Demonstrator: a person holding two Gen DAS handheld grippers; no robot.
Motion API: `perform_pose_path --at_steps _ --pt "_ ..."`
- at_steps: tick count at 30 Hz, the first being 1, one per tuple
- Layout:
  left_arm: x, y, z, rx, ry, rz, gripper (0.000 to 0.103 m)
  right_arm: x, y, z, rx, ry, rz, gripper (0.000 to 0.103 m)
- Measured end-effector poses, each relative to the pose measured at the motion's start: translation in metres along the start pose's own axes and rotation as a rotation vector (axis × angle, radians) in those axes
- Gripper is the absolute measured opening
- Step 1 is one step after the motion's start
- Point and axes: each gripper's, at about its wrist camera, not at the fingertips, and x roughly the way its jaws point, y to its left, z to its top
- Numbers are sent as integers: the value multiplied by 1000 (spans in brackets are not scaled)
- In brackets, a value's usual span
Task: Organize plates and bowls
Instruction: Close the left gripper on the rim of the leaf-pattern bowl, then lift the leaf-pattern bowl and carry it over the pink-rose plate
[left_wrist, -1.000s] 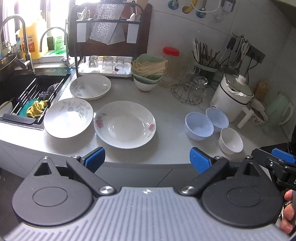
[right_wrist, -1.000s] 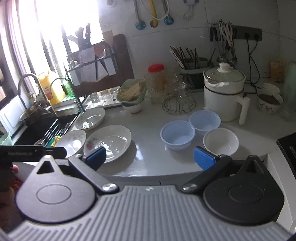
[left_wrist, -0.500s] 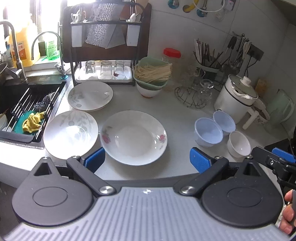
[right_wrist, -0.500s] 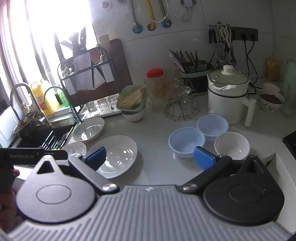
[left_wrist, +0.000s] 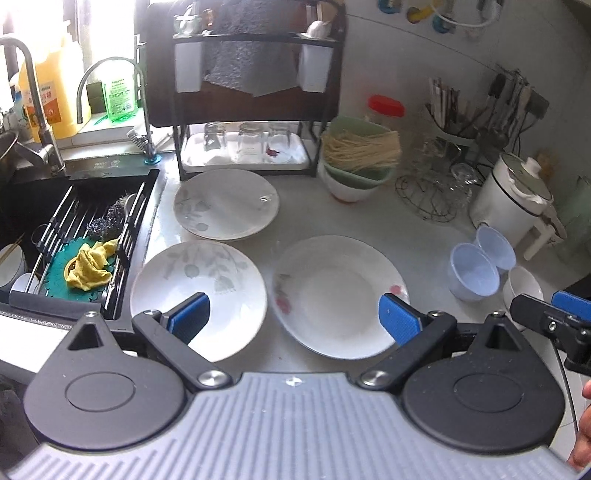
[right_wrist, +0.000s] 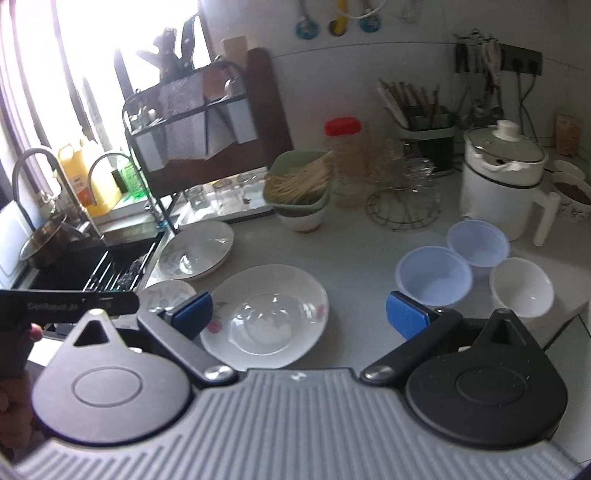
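Observation:
Three white plates lie on the counter: a red-flower plate (left_wrist: 340, 295) (right_wrist: 266, 314), a leaf-pattern plate (left_wrist: 199, 284) beside the sink, and a second leaf-pattern plate (left_wrist: 226, 204) (right_wrist: 197, 253) behind it. Two pale blue bowls (left_wrist: 474, 275) (left_wrist: 496, 247) and a white bowl (left_wrist: 524, 286) stand at the right; in the right wrist view the blue bowls (right_wrist: 434, 278) (right_wrist: 478, 242) and the white bowl (right_wrist: 521, 286) are close ahead. My left gripper (left_wrist: 293, 319) is open and empty above the front plates. My right gripper (right_wrist: 299, 314) is open and empty above the flower plate.
The sink (left_wrist: 66, 221) with a rack and yellow cloth is at the left. A black shelf with glasses (left_wrist: 247, 147), stacked bowls with noodles (left_wrist: 356, 162), a wire stand (left_wrist: 428, 195) and a white cooker (left_wrist: 511, 199) line the back.
Both grippers have moved forward over the counter, so the plates and bowls are nearer. The left view has shifted left toward the sink. Both stay open.

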Motion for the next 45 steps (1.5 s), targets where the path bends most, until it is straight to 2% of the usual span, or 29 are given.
perform_pose_path --at_steps 8,10,14,21,24,25,28,30,33,34,36,37,41,45 --pt "25 66 12 -42 24 -13 100 37 46 8 -3 23 -7 102" --pt "35 82 15 -41 28 -3 100 50 59 8 -6 37 15 96" --pt "59 119 23 -24 54 14 100 81 83 5 13 78 43 91" --pt "104 175 28 -17 118 -31 100 128 118 -10 68 158 101 75" --pt "127 190 26 6 154 -61 98 144 133 -20 82 188 121 63" --pt "135 195 25 7 163 -75 98 149 137 -23 91 199 118 57" --pt "155 207 24 -5 187 -126 98 166 145 -34 130 260 97 46" --pt "168 212 22 8 192 -134 93 176 145 -41 167 299 104 41" --pt "186 220 18 4 201 -158 85 192 147 -52 207 334 79 39" --pt "192 223 18 -3 206 -171 83 198 146 -55 221 353 68 35" --pt "204 226 18 -2 216 -181 73 207 145 -61 243 373 48 32" --pt "209 227 19 4 216 -186 71 211 144 -65 253 382 43 29" --pt "223 228 20 14 227 -206 56 221 146 -72 288 388 18 22" --pt "229 225 21 42 241 -245 50 224 150 -72 287 369 6 15"
